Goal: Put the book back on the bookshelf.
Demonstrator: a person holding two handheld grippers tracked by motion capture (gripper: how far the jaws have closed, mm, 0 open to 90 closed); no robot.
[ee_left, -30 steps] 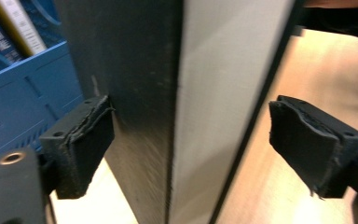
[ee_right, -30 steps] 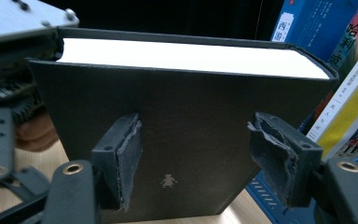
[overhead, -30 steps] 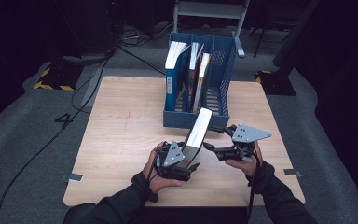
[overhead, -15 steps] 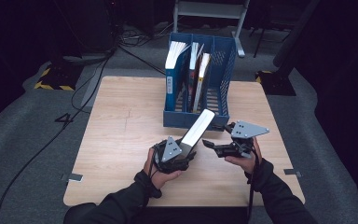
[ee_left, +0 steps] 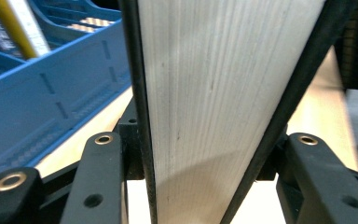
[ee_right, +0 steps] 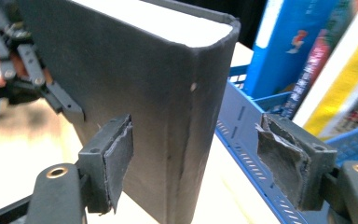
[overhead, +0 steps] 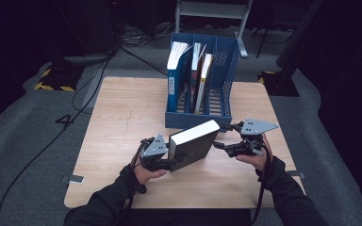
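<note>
A thick black hardcover book (overhead: pixel 193 146) with white page edges is held tilted above the table's front middle. My left gripper (overhead: pixel 172 162) is shut on its lower left end. In the left gripper view the jaws, which have just been closing, press both covers of the book (ee_left: pixel 214 93). My right gripper (overhead: pixel 219 143) sits at the book's right end, and its jaws have just been opening. In the right gripper view the book's spine corner (ee_right: pixel 168 116) stands between the worn pads (ee_right: pixel 119 161), with a clear gap to the right one.
A blue file holder (overhead: pixel 200 120) stands just behind the book, holding a blue book (overhead: pixel 174 80) and two thinner ones upright; its right slot is free. The wooden table (overhead: pixel 122 117) has bare room at the left. Cables lie on the floor beyond.
The book has tipped from steeply upright to a lower, flatter slant. My left gripper has moved in and closed on its lower end, while the right gripper's jaws have spread.
</note>
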